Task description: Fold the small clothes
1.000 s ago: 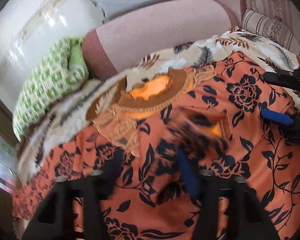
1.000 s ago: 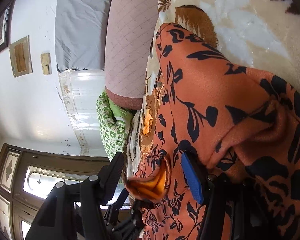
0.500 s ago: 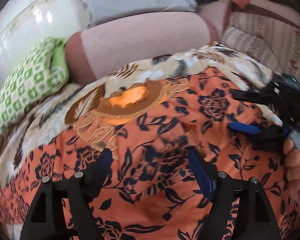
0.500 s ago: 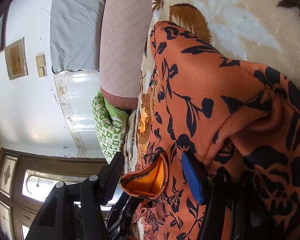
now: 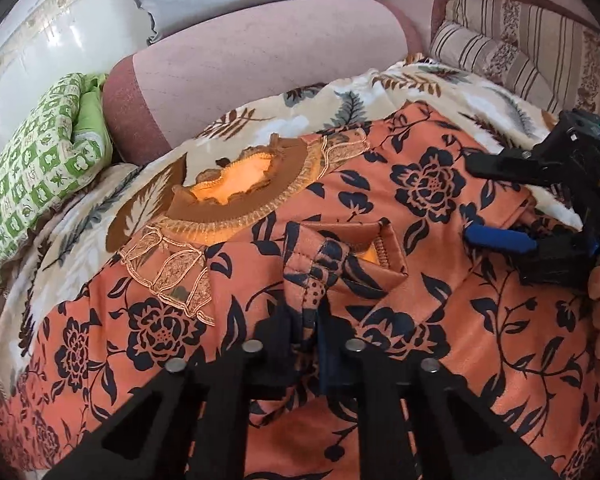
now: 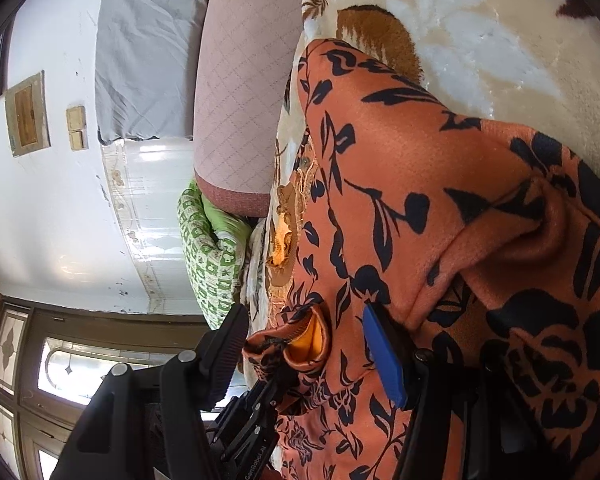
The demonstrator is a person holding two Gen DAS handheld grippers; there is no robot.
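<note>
Orange floral garment [image 5: 440, 312] is lying spread over the leaf-print blanket [image 5: 340, 100]. Left gripper [image 5: 306, 328] is pinching a raised fold of the garment at 6 o'clock. Right gripper [image 5: 500, 204] is sitting at 3 o'clock with jaws apart, cloth between them.

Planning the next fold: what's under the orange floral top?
The orange floral top lies on a cream leaf-print blanket, visible around its edges. Whatever is beneath its middle is hidden.
</note>
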